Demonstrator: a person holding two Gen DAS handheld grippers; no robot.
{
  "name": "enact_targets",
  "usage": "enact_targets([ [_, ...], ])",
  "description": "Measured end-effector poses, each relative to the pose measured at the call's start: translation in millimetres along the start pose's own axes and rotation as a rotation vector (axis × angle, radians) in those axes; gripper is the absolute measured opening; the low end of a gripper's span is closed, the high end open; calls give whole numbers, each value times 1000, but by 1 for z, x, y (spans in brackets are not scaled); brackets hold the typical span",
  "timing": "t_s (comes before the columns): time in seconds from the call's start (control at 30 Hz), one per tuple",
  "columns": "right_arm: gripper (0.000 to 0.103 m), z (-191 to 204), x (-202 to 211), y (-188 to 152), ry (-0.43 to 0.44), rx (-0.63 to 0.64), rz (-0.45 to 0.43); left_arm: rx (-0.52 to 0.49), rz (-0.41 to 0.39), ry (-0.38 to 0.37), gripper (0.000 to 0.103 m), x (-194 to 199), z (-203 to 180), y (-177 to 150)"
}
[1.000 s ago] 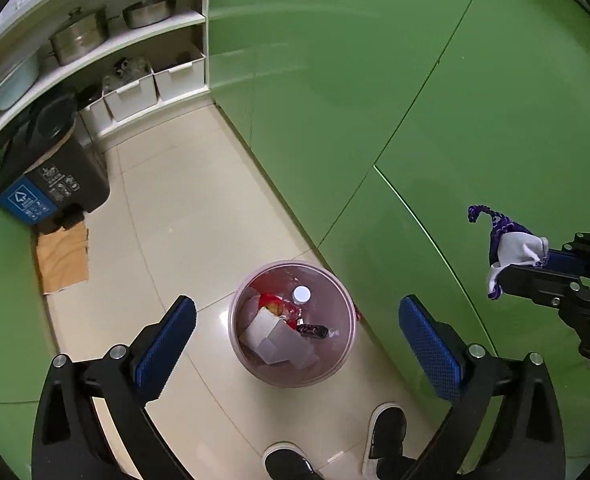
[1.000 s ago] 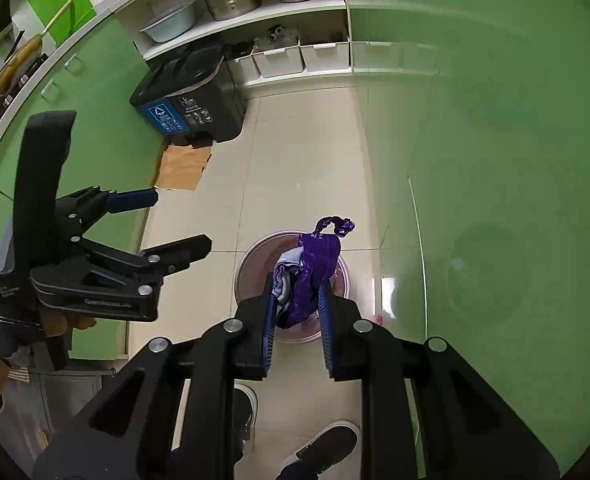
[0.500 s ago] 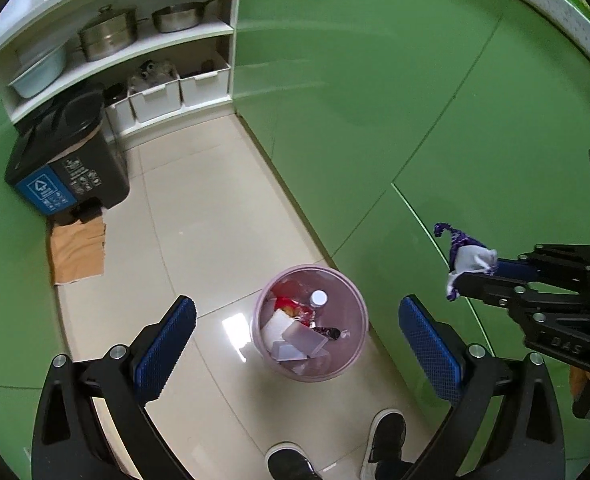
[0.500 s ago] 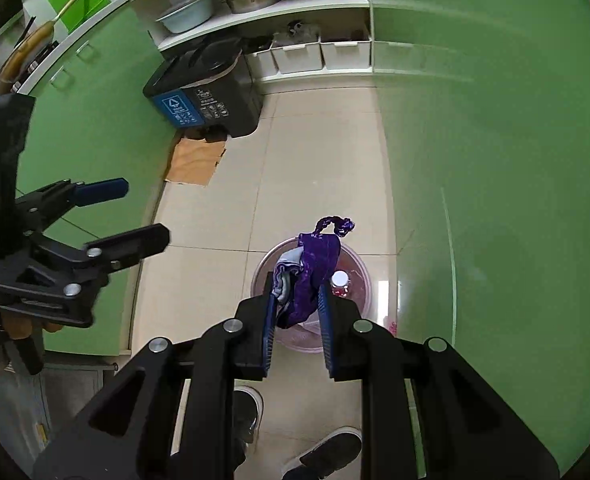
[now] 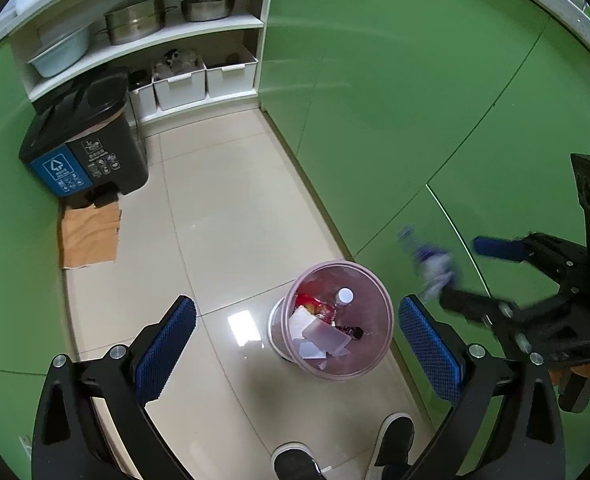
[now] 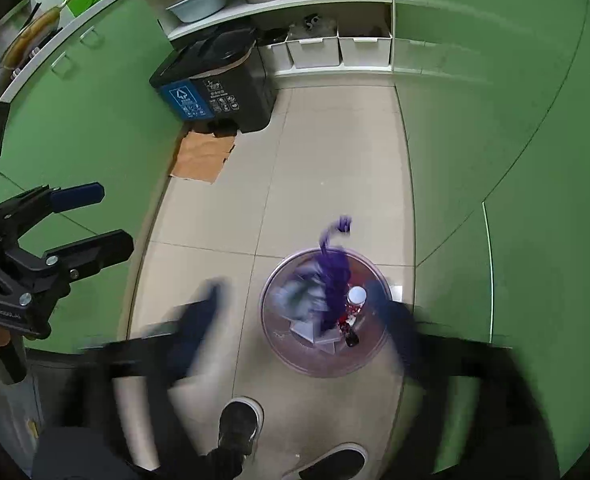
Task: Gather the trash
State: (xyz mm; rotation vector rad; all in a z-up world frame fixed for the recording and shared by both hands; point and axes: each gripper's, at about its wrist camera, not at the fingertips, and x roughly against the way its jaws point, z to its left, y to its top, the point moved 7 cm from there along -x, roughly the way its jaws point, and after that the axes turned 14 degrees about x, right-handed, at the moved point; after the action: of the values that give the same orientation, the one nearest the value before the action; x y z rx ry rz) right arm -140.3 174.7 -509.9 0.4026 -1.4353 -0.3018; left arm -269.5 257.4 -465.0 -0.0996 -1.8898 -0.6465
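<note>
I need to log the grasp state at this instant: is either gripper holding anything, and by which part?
Nothing is held. The right gripper is open, with the purple wrapper loose over the pink bin; the left gripper is open and empty.

A home kitchen — pots (image 5: 137, 16) on white shelves (image 5: 199, 30), green cabinet doors (image 5: 395, 92), a recycling bin (image 5: 83, 148).
</note>
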Motion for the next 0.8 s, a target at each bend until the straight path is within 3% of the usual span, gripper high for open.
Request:
enact_targets([
  [0.07, 100, -2, -4, -1, -9, -11, 13, 1, -2, 3, 97, -1, 1, 1],
  [0.4, 100, -5, 15, -4, -42, -30, 39, -5, 3, 2, 97, 13, -7, -2],
  [0.6, 100, 3, 80, 12, -65, -43, 12, -11, -19, -1, 97, 62, -30, 5],
  [0.8, 100, 11, 174, 32, -82, -69, -38, -28, -45, -26, 97, 130, -65, 19],
])
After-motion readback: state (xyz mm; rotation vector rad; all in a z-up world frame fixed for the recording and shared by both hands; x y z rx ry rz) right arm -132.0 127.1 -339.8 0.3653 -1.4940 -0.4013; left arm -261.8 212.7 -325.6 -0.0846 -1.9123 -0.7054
